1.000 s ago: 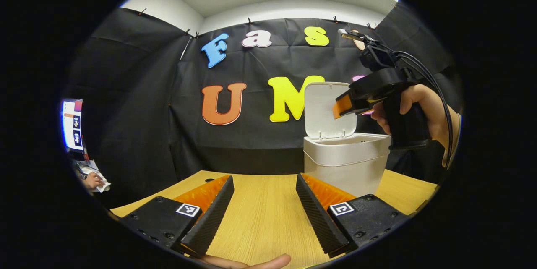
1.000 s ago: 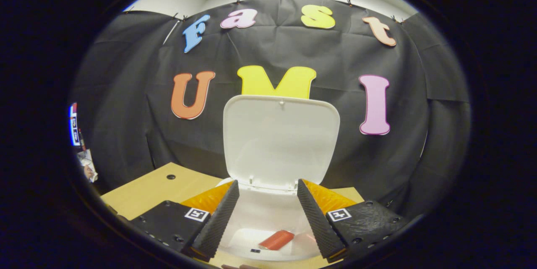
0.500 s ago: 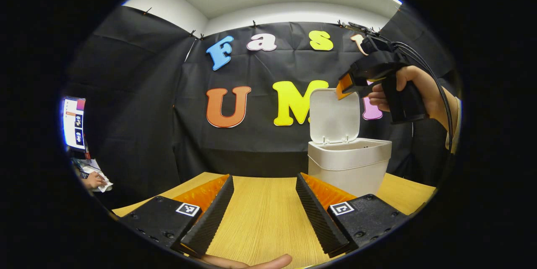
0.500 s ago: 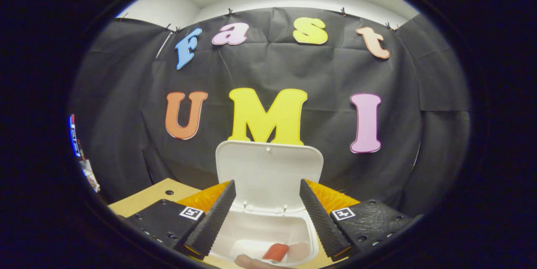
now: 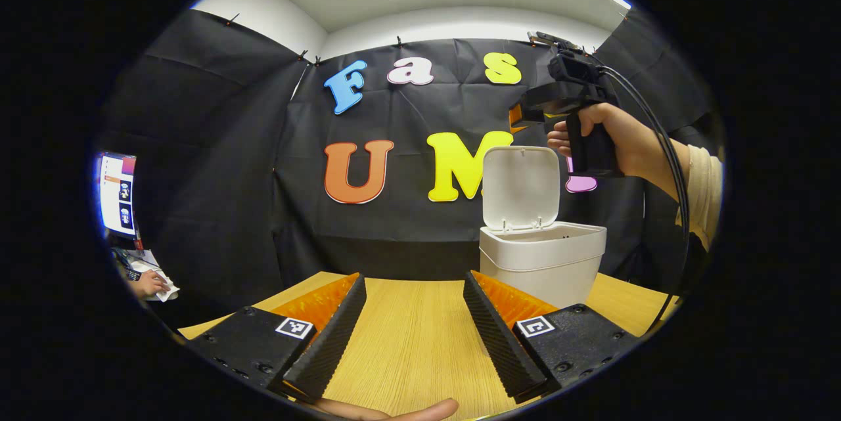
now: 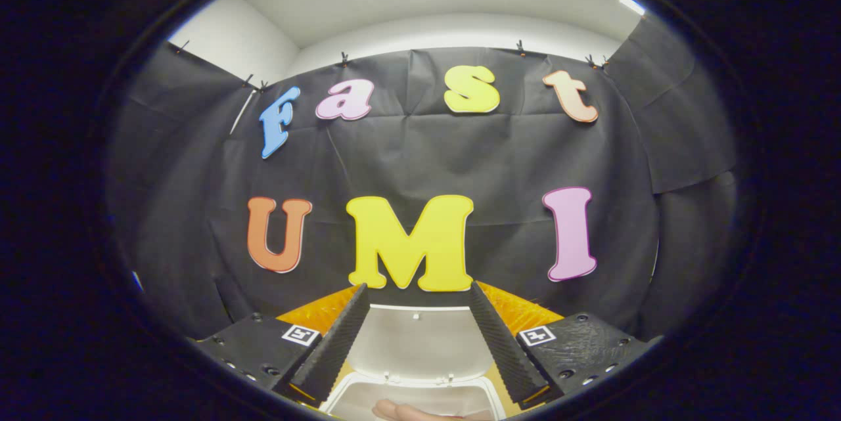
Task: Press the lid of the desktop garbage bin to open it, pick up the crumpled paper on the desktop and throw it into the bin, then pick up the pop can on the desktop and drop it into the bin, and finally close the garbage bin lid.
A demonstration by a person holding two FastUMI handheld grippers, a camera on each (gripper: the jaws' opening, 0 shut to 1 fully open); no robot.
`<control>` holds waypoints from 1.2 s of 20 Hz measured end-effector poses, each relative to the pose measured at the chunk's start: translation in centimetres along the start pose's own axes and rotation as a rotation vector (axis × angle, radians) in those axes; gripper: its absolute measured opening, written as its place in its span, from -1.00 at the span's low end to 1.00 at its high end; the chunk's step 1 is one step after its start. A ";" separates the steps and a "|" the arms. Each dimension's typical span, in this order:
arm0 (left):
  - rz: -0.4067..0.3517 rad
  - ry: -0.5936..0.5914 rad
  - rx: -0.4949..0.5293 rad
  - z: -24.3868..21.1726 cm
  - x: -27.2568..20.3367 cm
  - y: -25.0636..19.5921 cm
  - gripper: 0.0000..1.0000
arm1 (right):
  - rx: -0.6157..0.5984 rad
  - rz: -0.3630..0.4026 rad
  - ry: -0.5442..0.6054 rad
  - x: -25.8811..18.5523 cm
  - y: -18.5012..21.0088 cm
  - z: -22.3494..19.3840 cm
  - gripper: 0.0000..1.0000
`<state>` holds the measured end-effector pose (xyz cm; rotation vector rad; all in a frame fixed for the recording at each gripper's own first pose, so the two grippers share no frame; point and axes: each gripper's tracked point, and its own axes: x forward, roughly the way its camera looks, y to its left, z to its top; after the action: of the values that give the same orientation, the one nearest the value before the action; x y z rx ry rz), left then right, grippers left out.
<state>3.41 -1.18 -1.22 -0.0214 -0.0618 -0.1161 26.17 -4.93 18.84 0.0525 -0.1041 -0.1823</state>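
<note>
1. Standing on the light wooden tabletop point(image 5: 407, 342), the small white plastic desktop bin point(image 5: 542, 263) sits toward the right in left gripper view, its white hinged lid point(image 5: 521, 188) flipped up, near vertical, at the bin's back edge.
2. Left gripper point(image 5: 410, 326): low over the table, jaws spread apart w/ bare wood between them, nothing held. Bin is just beyond and to the right of its right finger.
3. Right gripper point(image 5: 519, 120), as seen from left gripper view: held in a hand point(image 5: 608, 138) w/ a pale sleeve at the wrist, up in the air above the lid's top edge, not touching it. Black cable runs from it down the right side.
4. Right gripper point(image 6: 417, 335) in its own view: jaws apart, empty. Between the fingers shows the upright lid point(image 6: 420, 349), and below it the bin's rim point(image 6: 341, 398) and open mouth at frame bottom.
5. Bin contents: can't tell from either view; crumpled paper and pop can can't be made out.
6. Fingertip point(image 5: 420, 410) of the person pokes in at bottom edge of left gripper view.
7. Far left in left gripper view: lit monitor point(image 5: 117, 192), another hand point(image 5: 148, 283) on something white beneath it.
</note>
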 end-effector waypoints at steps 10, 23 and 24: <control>-0.008 -0.012 0.006 0.1 0.0 0.7 0.92 | -0.031 -0.051 0.102 3.9 -1.4 -3.0 0.86; -0.014 -0.031 0.056 0.9 -1.0 -0.4 0.92 | -0.196 0.009 0.380 -5.8 -1.4 -9.1 0.91; -0.011 -0.028 0.057 0.8 -0.9 -0.5 0.92 | -0.204 0.019 0.384 -6.2 -1.4 -9.5 0.89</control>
<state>2.43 -1.52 -0.44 0.0346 -0.0934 -0.1251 20.88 -4.72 8.66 -0.1172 0.2965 -0.1602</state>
